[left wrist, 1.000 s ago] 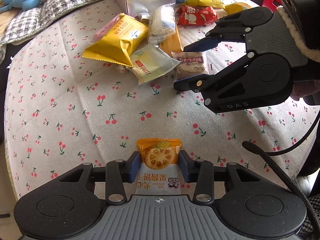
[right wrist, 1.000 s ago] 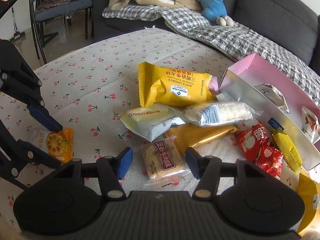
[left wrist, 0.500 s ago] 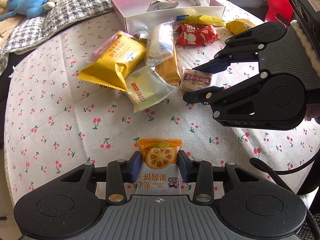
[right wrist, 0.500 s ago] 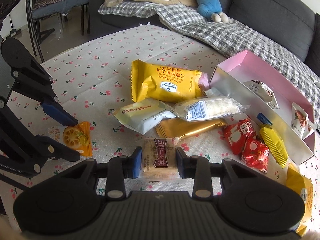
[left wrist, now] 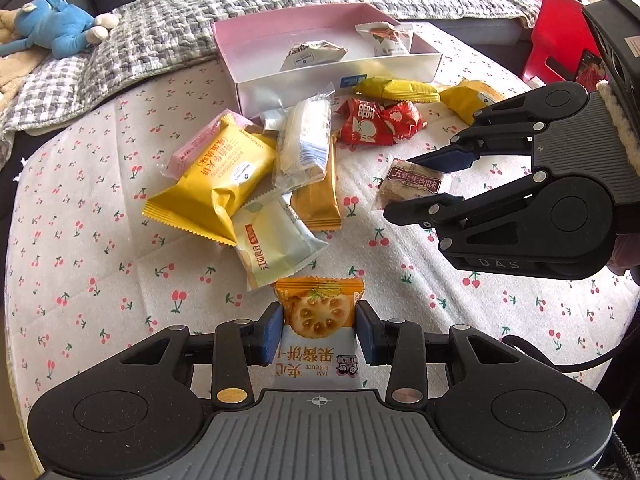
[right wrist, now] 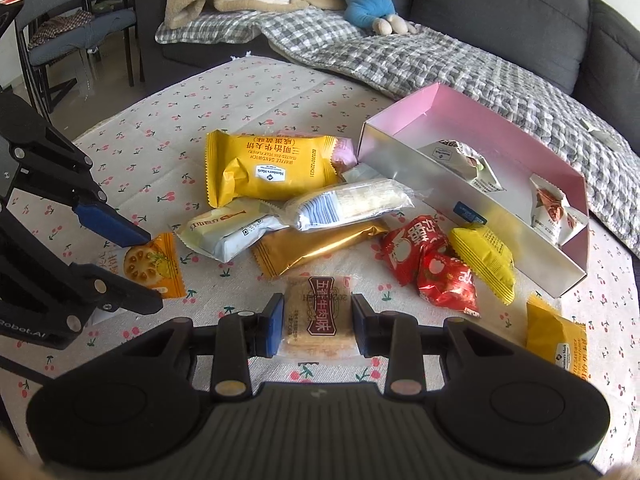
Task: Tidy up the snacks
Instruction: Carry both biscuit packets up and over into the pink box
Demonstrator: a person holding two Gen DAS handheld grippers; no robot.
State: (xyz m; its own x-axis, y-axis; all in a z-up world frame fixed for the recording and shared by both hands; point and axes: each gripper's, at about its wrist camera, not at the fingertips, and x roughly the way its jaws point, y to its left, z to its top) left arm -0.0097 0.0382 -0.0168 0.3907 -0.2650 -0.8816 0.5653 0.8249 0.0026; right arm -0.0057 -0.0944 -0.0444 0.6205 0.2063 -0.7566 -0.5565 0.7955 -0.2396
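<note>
My left gripper (left wrist: 319, 330) is shut on an orange jam biscuit packet (left wrist: 316, 320) and holds it above the cherry-print tablecloth; the packet also shows in the right wrist view (right wrist: 154, 266). My right gripper (right wrist: 318, 326) is shut on a clear beef-flavour cracker packet (right wrist: 320, 320), which also shows in the left wrist view (left wrist: 414, 184) between its fingers. A pink open box (left wrist: 280, 32) at the far side holds two white snack packets. A pile of snacks with a big yellow waffle packet (left wrist: 218, 184) lies in front of the box.
Red packets (right wrist: 432, 264) and yellow packets (right wrist: 486, 260) lie beside the box (right wrist: 516, 128). Another yellow packet (right wrist: 556, 336) lies at the table's right edge. A grey blanket and blue plush toy (left wrist: 56, 28) lie on the sofa behind. A red chair (left wrist: 556, 36) stands far right.
My right gripper has closed on the cracker packet and lifted it. Both grippers have risen and moved toward the box with their packets.
</note>
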